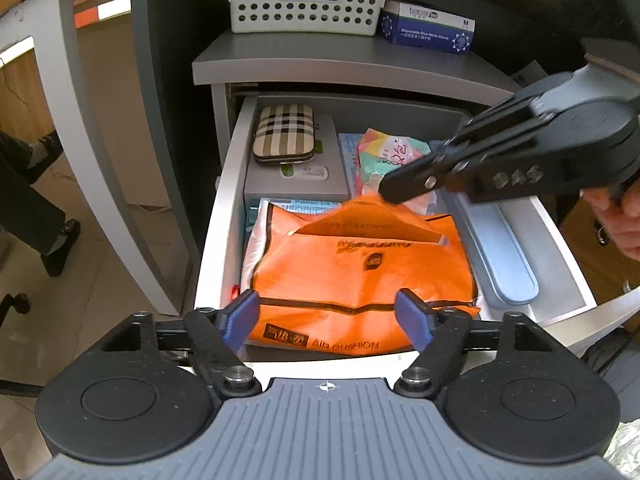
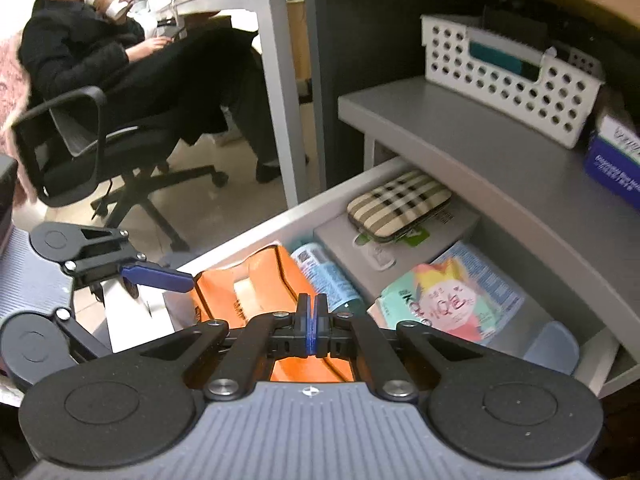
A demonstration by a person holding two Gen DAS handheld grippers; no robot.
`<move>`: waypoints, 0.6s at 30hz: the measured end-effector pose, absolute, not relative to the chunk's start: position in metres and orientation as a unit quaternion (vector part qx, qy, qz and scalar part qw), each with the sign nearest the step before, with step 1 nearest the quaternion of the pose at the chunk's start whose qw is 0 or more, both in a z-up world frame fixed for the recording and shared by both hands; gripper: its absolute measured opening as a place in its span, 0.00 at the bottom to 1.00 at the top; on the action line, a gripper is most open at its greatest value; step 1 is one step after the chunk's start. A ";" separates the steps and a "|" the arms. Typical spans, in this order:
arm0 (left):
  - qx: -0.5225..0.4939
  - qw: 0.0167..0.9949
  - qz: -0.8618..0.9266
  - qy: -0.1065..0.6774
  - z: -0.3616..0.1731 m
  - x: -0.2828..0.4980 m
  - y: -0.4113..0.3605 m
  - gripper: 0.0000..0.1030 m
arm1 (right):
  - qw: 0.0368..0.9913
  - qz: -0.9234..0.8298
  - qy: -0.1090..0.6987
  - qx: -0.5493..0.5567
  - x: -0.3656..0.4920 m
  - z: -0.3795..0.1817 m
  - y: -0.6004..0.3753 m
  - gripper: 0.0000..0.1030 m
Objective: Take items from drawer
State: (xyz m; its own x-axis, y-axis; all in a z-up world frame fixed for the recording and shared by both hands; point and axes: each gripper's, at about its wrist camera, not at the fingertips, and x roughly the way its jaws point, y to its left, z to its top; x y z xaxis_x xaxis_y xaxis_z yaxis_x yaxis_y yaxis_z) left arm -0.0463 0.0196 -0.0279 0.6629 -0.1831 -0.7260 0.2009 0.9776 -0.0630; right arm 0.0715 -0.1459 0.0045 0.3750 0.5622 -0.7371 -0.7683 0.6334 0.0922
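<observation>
In the left wrist view the open drawer [image 1: 224,216] is the landmark: at its front lies the orange bag [image 1: 360,276], printed "AIR CUSHION", and the left gripper [image 1: 328,316] hangs over the bag's front edge with its blue fingers [image 1: 240,316] spread wide, one near each front corner, gripping nothing. At the back left of the drawer a plaid case [image 1: 284,134] rests on a grey box [image 1: 296,184]; to the right of that lies a colourful tissue pack [image 1: 384,152], and along the drawer's right wall a pale blue case [image 1: 500,256]. The right gripper [image 1: 394,192] reaches in from the right, its tip at the bag's raised rear flap. On the shelf above the drawer stand a white basket [image 1: 304,4] and a blue glove box [image 1: 428,28]. In the right wrist view the right gripper [image 2: 311,320] has its fingers pressed together above the orange bag [image 2: 256,288]; whether fabric is caught between them cannot be told. The left gripper [image 2: 156,276] sits at the drawer's [image 2: 280,220] front
</observation>
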 end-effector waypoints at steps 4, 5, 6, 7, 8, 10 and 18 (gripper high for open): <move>0.024 0.911 -0.104 0.398 -0.028 -0.044 0.019 0.79 | 0.821 0.397 0.390 -0.130 0.067 0.007 -0.154 0.01; 0.027 0.911 -0.105 0.397 -0.027 -0.043 0.019 0.79 | 0.821 0.395 0.391 -0.129 0.065 0.007 -0.156 0.03; 0.031 0.912 -0.107 0.394 -0.026 -0.042 0.019 0.79 | 0.822 0.392 0.393 -0.128 0.064 0.008 -0.158 0.04; 0.036 0.913 -0.108 0.391 -0.023 -0.042 0.019 0.79 | 0.822 0.390 0.395 -0.127 0.063 0.008 -0.160 0.14; 0.041 0.915 -0.108 0.388 -0.021 -0.040 0.019 0.79 | 0.823 0.387 0.396 -0.126 0.062 0.009 -0.162 0.29; 0.049 0.917 -0.109 0.381 -0.015 -0.038 0.020 0.79 | 0.824 0.383 0.399 -0.124 0.059 0.010 -0.166 0.47; 0.041 0.907 -0.139 0.395 -0.009 -0.013 0.036 0.73 | 0.836 0.322 0.443 -0.034 0.045 -0.003 -0.187 0.62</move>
